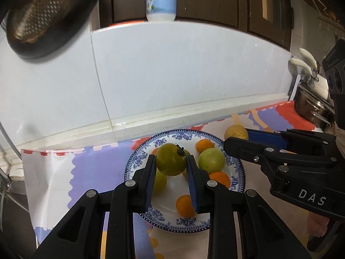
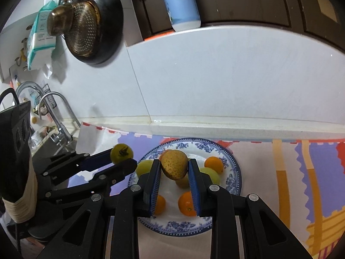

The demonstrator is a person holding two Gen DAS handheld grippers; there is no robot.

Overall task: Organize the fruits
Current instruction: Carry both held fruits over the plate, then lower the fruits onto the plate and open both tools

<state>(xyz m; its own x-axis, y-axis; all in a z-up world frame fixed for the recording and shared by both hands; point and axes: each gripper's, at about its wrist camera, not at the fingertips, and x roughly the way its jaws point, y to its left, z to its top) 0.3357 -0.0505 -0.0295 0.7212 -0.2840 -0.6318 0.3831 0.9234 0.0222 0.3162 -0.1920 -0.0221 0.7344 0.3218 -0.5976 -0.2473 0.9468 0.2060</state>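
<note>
Over the left half of the blue-and-white patterned ceramic plate (image 1: pixel 237 168), the left claw (image 1: pixel 171 161) is clamped on a round yellow-green tomato with a dark stem (image 1: pixel 171 159), held clear above the smaller green and orange fruits lying on the dish. To its right, the right claw (image 2: pixel 174 168) grips a speckled brown-yellow pear (image 2: pixel 174 164), stem end tilted up and left, also above the plate. Both fruits hang directly over the plate on the counter (image 2: pixel 254 151), so each drop looks straight down; the left claw seems nearer the wall-side rim.
</note>
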